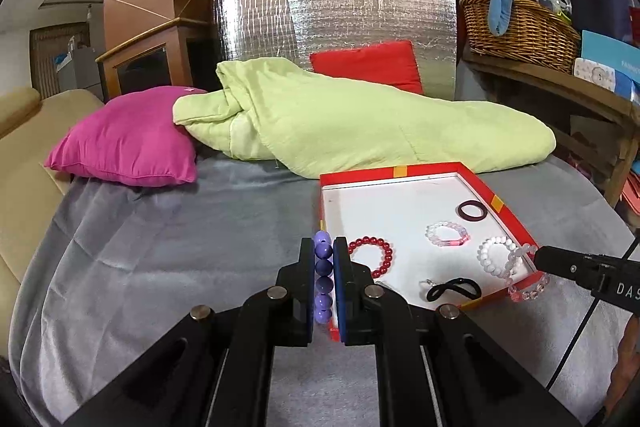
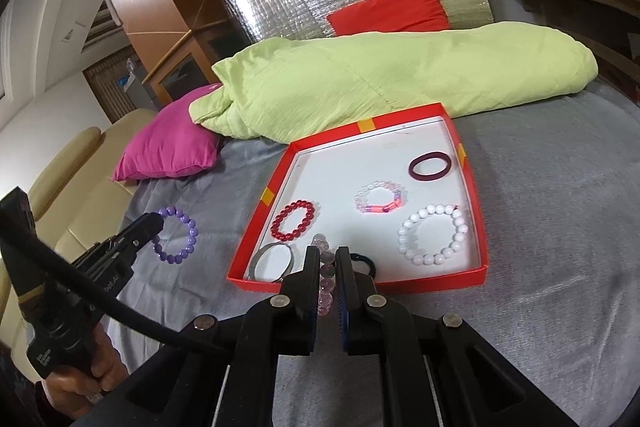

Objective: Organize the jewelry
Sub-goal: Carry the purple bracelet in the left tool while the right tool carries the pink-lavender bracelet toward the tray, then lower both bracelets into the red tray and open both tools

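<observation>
A red box lid (image 1: 508, 205) (image 2: 262, 209) with a white floor lies on the grey blanket. In it lie a red bead bracelet (image 1: 372, 255) (image 2: 293, 221), a pink-and-clear bracelet (image 1: 446, 235) (image 2: 378, 201), a white bead bracelet (image 1: 494, 255) (image 2: 432, 235), a dark ring band (image 1: 472, 211) (image 2: 430, 165), a black hair tie (image 1: 454, 289) and a silver bangle (image 2: 272, 261). My left gripper (image 1: 323, 247) (image 2: 158, 219) is shut on a purple bead bracelet (image 1: 323, 275) (image 2: 176, 235) left of the lid. My right gripper (image 2: 323, 251) (image 1: 538, 261) is shut on a clear pink bead bracelet (image 2: 326, 279) (image 1: 524, 275) at the lid's near edge.
A green quilt (image 1: 340, 123) (image 2: 380, 75) lies behind the lid, with a magenta pillow (image 1: 128, 139) (image 2: 172, 143) to its left. A red cushion (image 1: 368, 65) leans on a silver foil panel (image 1: 332, 23). A wicker basket (image 1: 520, 27) stands on a shelf at the right. A beige sofa (image 1: 24, 155) is at the left.
</observation>
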Demonstrator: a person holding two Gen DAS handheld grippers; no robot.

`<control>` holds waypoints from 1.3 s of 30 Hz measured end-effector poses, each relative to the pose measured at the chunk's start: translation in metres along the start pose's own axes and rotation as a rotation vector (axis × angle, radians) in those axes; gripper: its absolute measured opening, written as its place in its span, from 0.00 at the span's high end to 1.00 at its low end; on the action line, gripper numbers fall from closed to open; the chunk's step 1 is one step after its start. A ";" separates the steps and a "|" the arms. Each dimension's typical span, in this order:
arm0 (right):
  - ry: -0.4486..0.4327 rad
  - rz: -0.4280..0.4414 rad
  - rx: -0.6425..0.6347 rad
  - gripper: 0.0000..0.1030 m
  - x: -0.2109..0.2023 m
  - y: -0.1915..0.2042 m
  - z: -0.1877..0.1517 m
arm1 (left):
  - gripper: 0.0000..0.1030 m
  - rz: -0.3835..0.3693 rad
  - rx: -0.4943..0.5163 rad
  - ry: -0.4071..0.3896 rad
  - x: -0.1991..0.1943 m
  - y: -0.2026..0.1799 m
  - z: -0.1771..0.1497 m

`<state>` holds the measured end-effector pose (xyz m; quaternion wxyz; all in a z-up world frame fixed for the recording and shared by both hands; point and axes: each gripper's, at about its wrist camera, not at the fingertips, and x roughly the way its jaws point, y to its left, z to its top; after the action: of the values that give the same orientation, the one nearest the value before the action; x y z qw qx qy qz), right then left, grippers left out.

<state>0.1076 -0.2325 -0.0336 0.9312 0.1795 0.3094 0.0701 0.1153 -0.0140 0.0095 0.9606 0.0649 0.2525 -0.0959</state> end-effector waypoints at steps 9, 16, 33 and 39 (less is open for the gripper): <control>-0.021 0.006 0.051 0.92 -0.003 -0.016 0.011 | 0.91 -0.019 0.023 0.006 0.014 -0.019 0.004; -0.034 0.013 0.087 0.92 -0.001 -0.025 0.021 | 0.91 -0.025 0.036 0.010 0.026 -0.032 0.008; -0.016 0.018 0.109 0.92 0.040 -0.033 0.046 | 0.91 -0.032 0.039 0.036 0.058 -0.051 0.017; -0.005 0.020 0.127 0.92 0.058 -0.037 0.055 | 0.91 -0.035 0.032 0.060 0.075 -0.055 0.018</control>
<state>0.1876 -0.2688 -0.0385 0.9179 0.2416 0.3092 0.0594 0.1757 -0.0820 -0.0164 0.9496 0.0789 0.2810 -0.1148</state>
